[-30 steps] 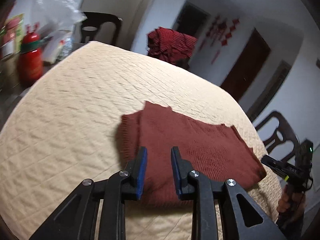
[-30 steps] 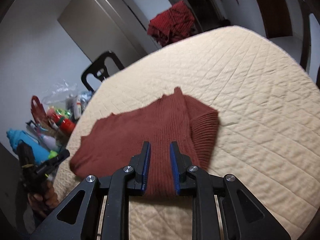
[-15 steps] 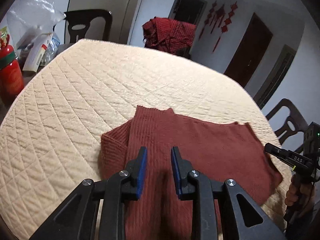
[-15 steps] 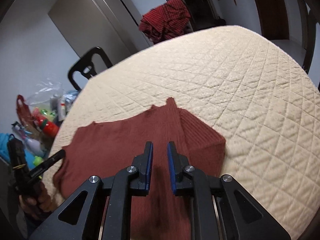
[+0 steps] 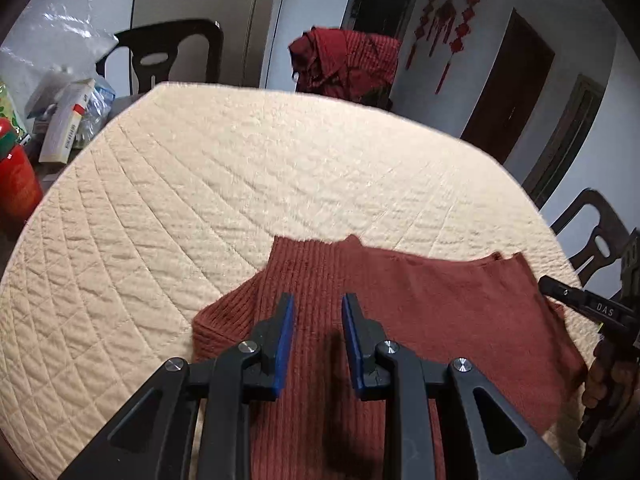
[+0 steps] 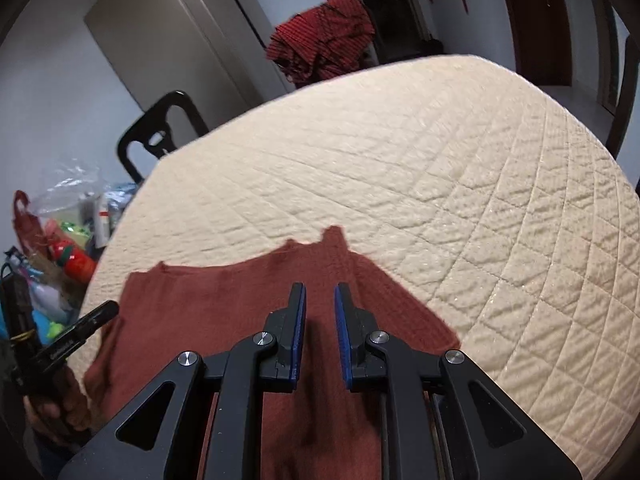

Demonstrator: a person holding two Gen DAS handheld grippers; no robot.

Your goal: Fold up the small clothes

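A rust-red knitted garment point(image 5: 420, 304) lies flat near the front of the cream quilted table point(image 5: 240, 184), its ribbed sleeve folded in at one side. My left gripper point(image 5: 318, 300) hovers just over that folded side, its blue pads a narrow gap apart with nothing between them. My right gripper point(image 6: 319, 288) hangs over the garment point(image 6: 224, 304) at its other folded edge, pads likewise slightly apart and empty. Each view catches the other gripper at the garment's far corner: the right gripper point(image 5: 580, 304), and the left gripper point(image 6: 80, 328) in a hand.
A heap of red cloth point(image 5: 348, 64) sits on a chair behind the table. A black chair point(image 5: 176, 52) stands at the back left and another chair point(image 5: 592, 232) at the right. Boxes, bags and a red bottle point(image 5: 16, 184) crowd the left side.
Both grippers have moved forward and a little lower over the garment, so it now fills the space under the fingers. The right pads have drawn slightly closer together.
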